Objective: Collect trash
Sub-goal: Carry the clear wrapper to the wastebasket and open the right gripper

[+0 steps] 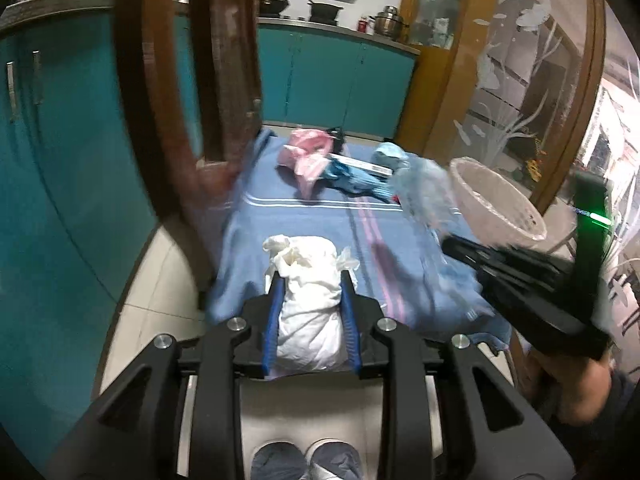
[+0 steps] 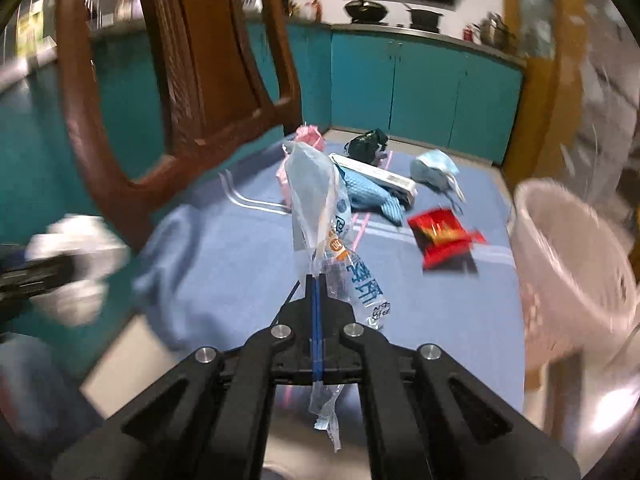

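My left gripper (image 1: 309, 276) is shut on a crumpled white bundle of tissue (image 1: 306, 280) above the near edge of the blue cloth (image 1: 304, 220). My right gripper (image 2: 316, 278) is shut on a clear plastic wrapper with blue print (image 2: 316, 200), held up above the cloth (image 2: 240, 264). The right gripper (image 1: 452, 244) also shows in the left view with the wrapper (image 1: 424, 188) close to the pale pink basket (image 1: 496, 200). The left gripper with the tissue (image 2: 68, 256) shows blurred at the left of the right wrist view. The basket (image 2: 560, 248) stands at the right.
On the cloth lie a pink wrapper (image 1: 306, 152), a blue glove (image 2: 372, 196), a white flat box (image 2: 384, 178), a blue face mask (image 2: 434, 168), a black crumpled item (image 2: 366, 144) and a red packet (image 2: 444, 240). A brown wooden chair (image 2: 192, 80) stands at the left. Teal cabinets (image 2: 424, 84) are behind.
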A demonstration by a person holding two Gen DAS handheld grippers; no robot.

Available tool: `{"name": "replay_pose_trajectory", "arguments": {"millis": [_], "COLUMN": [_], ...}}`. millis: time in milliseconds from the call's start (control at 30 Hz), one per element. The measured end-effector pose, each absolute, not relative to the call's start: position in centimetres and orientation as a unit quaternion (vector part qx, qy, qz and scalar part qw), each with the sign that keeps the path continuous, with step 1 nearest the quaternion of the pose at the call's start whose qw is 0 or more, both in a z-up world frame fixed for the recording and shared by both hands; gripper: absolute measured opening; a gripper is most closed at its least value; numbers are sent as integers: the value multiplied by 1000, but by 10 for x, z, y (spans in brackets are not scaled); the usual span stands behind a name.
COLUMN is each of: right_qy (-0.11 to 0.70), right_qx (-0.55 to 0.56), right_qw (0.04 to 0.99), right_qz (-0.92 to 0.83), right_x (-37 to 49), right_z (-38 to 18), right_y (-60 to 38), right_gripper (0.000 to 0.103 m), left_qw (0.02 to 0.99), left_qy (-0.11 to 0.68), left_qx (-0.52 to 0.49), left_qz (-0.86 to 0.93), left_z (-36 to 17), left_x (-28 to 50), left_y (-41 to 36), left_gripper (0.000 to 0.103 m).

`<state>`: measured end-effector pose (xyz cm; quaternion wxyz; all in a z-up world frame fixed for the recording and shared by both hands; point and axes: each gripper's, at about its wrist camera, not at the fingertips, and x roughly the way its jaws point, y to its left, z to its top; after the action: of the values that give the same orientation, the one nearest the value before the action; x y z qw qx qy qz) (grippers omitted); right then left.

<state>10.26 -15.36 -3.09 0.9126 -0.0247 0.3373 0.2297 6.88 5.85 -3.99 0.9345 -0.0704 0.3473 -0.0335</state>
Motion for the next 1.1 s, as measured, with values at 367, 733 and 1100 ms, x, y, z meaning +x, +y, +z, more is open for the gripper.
{"name": "replay_pose_trajectory", "arguments": {"millis": [367, 733, 1100], "right_qy": [331, 331, 334], "right_qx": [62, 67, 67], "right_qw": [915, 912, 911], "right_qz": [221, 231, 231], "right_x": [41, 42, 41], "right_z": [-16, -22, -23], "right_y": [-200, -200, -200], "right_gripper": [1, 1, 1], "left_qw": [927, 925, 924], "left_qy": [366, 374, 376], "left_qx": [-59, -59, -55], "left_qz": [-56, -46, -47], "left_z": [-54, -58, -59], "left_x": [74, 70, 70], "left_y": [28, 26, 22], "left_gripper": [28, 28, 28]}}
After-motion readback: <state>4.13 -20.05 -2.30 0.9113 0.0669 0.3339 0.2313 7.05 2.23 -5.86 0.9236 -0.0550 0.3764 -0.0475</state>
